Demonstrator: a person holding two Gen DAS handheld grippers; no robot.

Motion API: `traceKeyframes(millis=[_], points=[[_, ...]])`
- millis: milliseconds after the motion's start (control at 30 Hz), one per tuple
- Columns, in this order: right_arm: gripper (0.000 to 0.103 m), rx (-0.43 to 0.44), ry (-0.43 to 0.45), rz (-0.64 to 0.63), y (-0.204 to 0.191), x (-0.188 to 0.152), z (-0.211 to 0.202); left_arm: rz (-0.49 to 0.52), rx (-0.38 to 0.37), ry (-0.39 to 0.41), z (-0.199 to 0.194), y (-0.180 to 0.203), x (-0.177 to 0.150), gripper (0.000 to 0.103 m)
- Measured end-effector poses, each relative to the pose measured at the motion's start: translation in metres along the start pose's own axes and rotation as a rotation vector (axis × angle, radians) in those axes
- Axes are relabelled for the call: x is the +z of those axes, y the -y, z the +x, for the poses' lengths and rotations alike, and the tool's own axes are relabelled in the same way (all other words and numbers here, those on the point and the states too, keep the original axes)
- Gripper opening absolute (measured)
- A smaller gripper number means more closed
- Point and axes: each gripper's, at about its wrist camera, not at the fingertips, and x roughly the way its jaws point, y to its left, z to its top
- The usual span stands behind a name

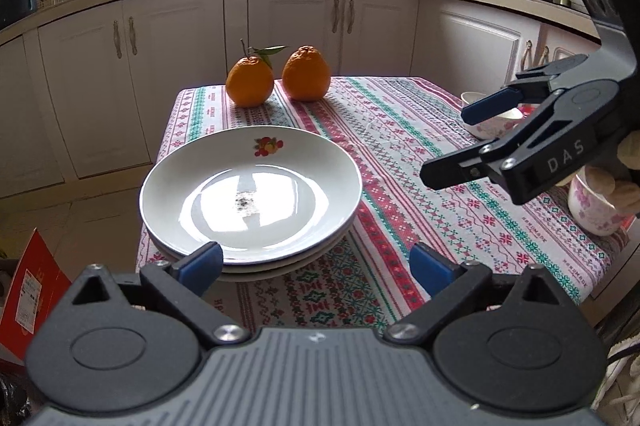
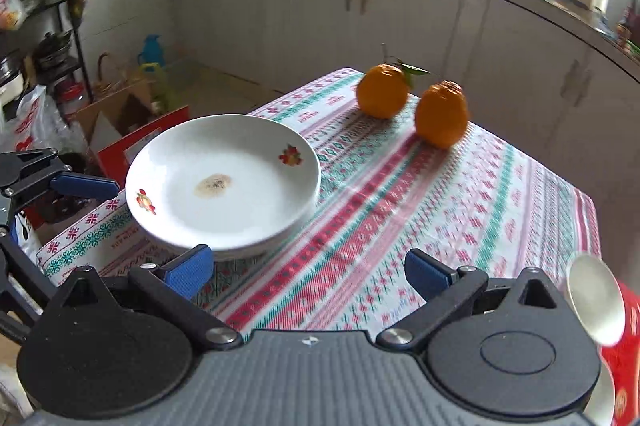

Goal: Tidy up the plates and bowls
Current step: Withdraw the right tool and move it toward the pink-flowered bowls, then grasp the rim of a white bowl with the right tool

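Note:
A stack of white plates [image 1: 252, 193] with fruit decals sits at the near left corner of the table [image 1: 420, 161]; the top plate has a small brown stain. It also shows in the right wrist view [image 2: 224, 181]. My left gripper [image 1: 316, 266] is open and empty, its fingers just in front of the stack's near rim. My right gripper [image 2: 308, 270] is open and empty, hovering over the cloth right of the stack; it shows in the left wrist view [image 1: 464, 141]. A floral bowl [image 1: 496, 121] and a floral cup [image 1: 592, 205] sit at the right edge, partly hidden by my right gripper.
Two oranges [image 1: 276, 77] stand at the table's far edge; they also show in the right wrist view [image 2: 412, 105]. A red box [image 1: 28, 274] sits on the floor left of the table. A red can [image 2: 612, 326] is at the lower right. Kitchen cabinets [image 1: 280, 21] lie beyond.

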Motion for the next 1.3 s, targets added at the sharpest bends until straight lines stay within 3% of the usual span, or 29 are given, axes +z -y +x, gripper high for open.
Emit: traceKeyframes(millis=[267,433,567,767,1000,1200,1300], points=[[0.103,-0.171,0.054,0.145,0.022,-0.048,-0.057,0.090,-0.146,-0.003,0.015,0.038,0.003,0.099],[0.103,-0.346,0.068,0.218,0.045,-0.085,-0.092,0.178,-0.298,0.006,0.036,0.080,0.010,0.099],[0.103,-0.424,0.053,0.291,0.068,-0.115,-0.112,0.279,-0.419,0.031,0.049,0.124,0.017,0.099],[0.103,-0.404,0.056,0.443,0.108,-0.157,-0.126,0.391,-0.567,0.028,0.074,0.187,0.016,0.099],[0.100,-0.324,0.048,0.545,0.135,-0.183,-0.117,0.464,-0.630,0.001,0.094,0.230,0.017,0.096],[0.078,-0.245,0.050,0.604,0.149,-0.192,-0.112,0.500,-0.642,0.001,0.099,0.244,0.020,0.087],[0.074,-0.219,0.057,0.617,0.151,-0.193,-0.112,0.502,-0.645,0.002,0.100,0.247,0.021,0.085]])
